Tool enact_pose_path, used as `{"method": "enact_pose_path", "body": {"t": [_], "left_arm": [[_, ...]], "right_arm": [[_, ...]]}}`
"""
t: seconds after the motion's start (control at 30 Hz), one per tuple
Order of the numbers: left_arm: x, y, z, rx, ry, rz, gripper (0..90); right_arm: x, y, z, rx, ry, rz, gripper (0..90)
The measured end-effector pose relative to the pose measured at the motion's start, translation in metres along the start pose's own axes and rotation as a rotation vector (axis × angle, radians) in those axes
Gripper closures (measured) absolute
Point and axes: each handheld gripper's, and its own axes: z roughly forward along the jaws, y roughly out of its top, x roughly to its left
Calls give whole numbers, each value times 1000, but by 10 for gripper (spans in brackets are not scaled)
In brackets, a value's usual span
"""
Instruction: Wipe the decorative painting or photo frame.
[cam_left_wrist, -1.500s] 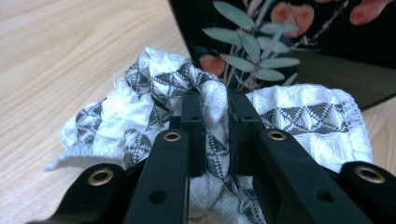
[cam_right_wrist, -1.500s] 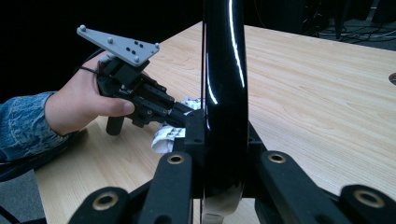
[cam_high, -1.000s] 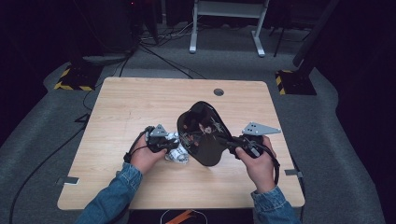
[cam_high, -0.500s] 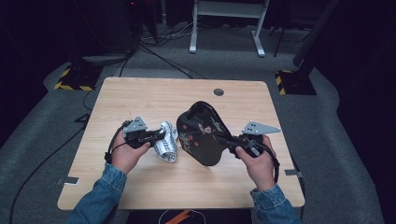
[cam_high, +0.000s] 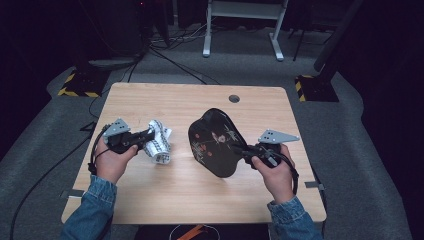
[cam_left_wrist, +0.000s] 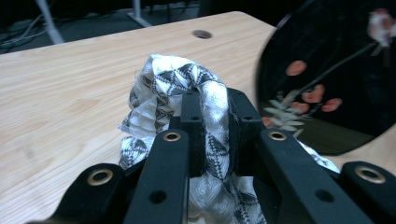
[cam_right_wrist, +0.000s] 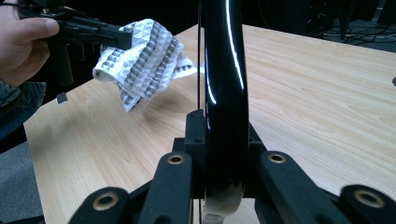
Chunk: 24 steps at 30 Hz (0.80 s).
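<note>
High view: my right gripper (cam_high: 241, 150) clamps the black plate (cam_high: 215, 142) on edge at frame centre. My left gripper (cam_high: 150, 133), at centre-left, is shut on the cloth (cam_high: 159, 142). Cloth lies left of plate, apart; left hand must wipe rightward.

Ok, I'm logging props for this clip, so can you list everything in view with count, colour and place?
Tray: one, glossy black with red and pale flower painting, held on edge over the table's middle by its right rim.
Cloth: one, white with black triangle pattern, bunched, held above the table's left half.
Table: one, light wood, with a round cable hole near the far edge.
Desk frame: one, white, on the grey carpet behind.
Left gripper: one, black, shut on the cloth.
Right gripper: one, black, shut on the tray.
Sleeves: two, blue denim, bottom edge.
</note>
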Motion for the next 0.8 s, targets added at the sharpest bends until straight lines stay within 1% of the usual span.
{"method": "enact_pose_path", "body": {"t": [0.03,0.1,0.13,0.17,0.27,0.3,0.37,0.4,0.43,0.47,0.5,0.53,0.57,0.6,0.63,0.67,0.7,0.77,0.8], "left_arm": [[3,-1,0,5,1,-1,793],[9,-6,0,23,14,-19,791],[9,-6,0,23,14,-19,790],[14,-9,1,42,24,-22,790],[21,-16,6,83,31,-39,785],[23,-18,8,103,45,-31,783],[25,-21,10,132,62,-36,780],[27,-23,11,140,69,-40,776],[28,-24,11,145,71,-54,767],[29,-25,10,143,78,-66,749],[30,-25,10,119,94,-80,698],[30,-24,10,98,99,-89,616],[30,-22,9,73,102,-97,566],[30,-22,9,73,102,-97,527],[28,-20,8,53,100,-97,527],[24,-15,7,23,103,-84,451],[24,-15,7,23,103,-84,447],[18,-10,5,6,98,-64,439],[14,-8,5,-3,88,-56,432]], "right_arm": [[0,0,0,0,0,0,809],[0,0,0,0,0,1,809],[0,0,0,0,0,1,809],[0,0,0,0,0,0,809],[0,0,0,0,-1,1,809],[0,0,0,1,-2,0,809],[0,0,0,1,-2,1,809],[0,0,0,0,-2,1,809],[0,0,0,0,-2,1,809],[0,0,0,-1,-3,1,809],[0,0,0,-1,-3,1,808],[0,0,0,0,-3,1,808],[0,0,0,-1,-3,1,808],[0,0,0,-1,-3,1,808],[0,0,0,-1,-3,1,808],[0,0,0,-2,-4,3,807],[0,0,0,-2,-4,3,807],[1,0,0,-3,-7,2,805],[1,0,0,-3,-8,2,803]]}}
